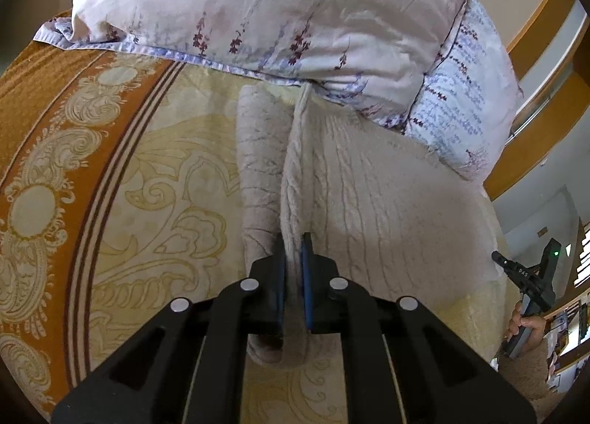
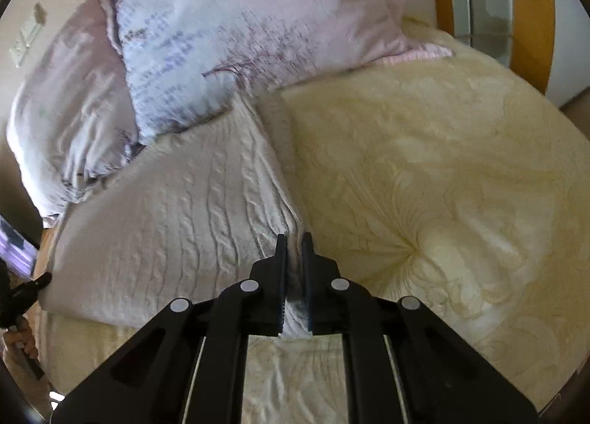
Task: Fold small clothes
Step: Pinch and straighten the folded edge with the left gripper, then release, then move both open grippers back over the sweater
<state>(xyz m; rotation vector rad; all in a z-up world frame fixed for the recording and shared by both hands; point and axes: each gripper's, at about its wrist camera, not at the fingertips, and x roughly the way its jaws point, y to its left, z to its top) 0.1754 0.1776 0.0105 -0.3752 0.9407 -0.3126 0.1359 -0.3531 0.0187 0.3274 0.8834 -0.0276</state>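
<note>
Sweater top: the far edge of the pale grey cable-knit sweater [image 1: 368,184] goes under the floral pillows [image 1: 276,18], hidden.
Pinched fabric: folds between the black tongs [image 1: 294,239] are covered by the blue pads.
Right wrist view: pillows [image 2: 221,36] are motion-blurred, print unreadable.
Other tongs: at the frame edge [image 1: 523,272], jaws too small to tell.
Bedspread: the orange-and-cream patterned bed cover [image 1: 73,165] is cut off by the lens rim.
</note>
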